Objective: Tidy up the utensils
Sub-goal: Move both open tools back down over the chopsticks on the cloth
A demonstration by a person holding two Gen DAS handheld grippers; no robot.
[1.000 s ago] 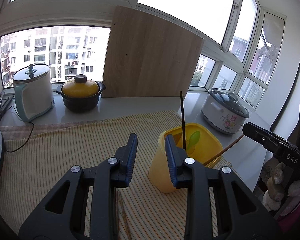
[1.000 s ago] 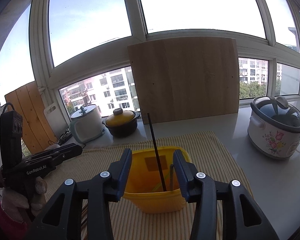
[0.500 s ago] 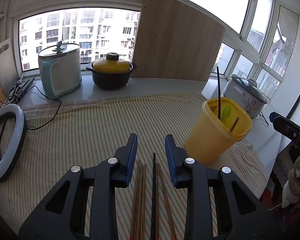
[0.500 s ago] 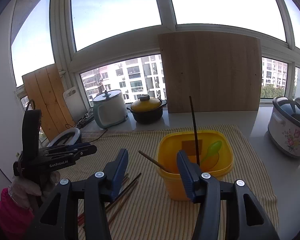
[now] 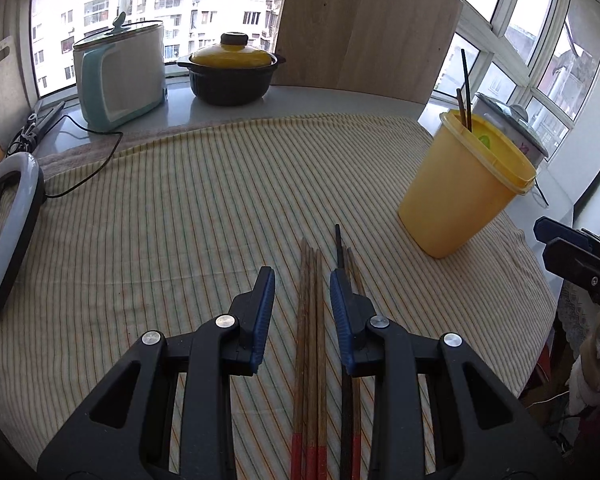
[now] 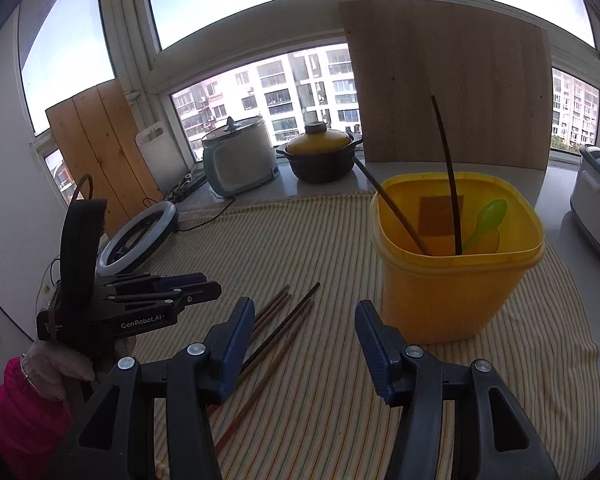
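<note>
Both grippers are released: the left gripper [image 5: 302, 294] is over the chopsticks [image 5: 311, 320], the right gripper [image 6: 305, 322] beside the bin [image 6: 452, 288].

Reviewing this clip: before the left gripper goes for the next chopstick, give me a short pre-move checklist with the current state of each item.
1. Left gripper jaws open and holding nothing: ok.
2. Left gripper lined up over the loose chopsticks on the striped cloth: ok, the brown ones lie between the jaws.
3. Single chopstick isolated for a clean pick: not ok, they lie bunched side by side, the black chopstick beside the right jaw.
4. Yellow container upright with room inside: ok, it holds only two sticks and a green spoon.
5. Right gripper open, holding nothing, off the pile: ok.
</note>
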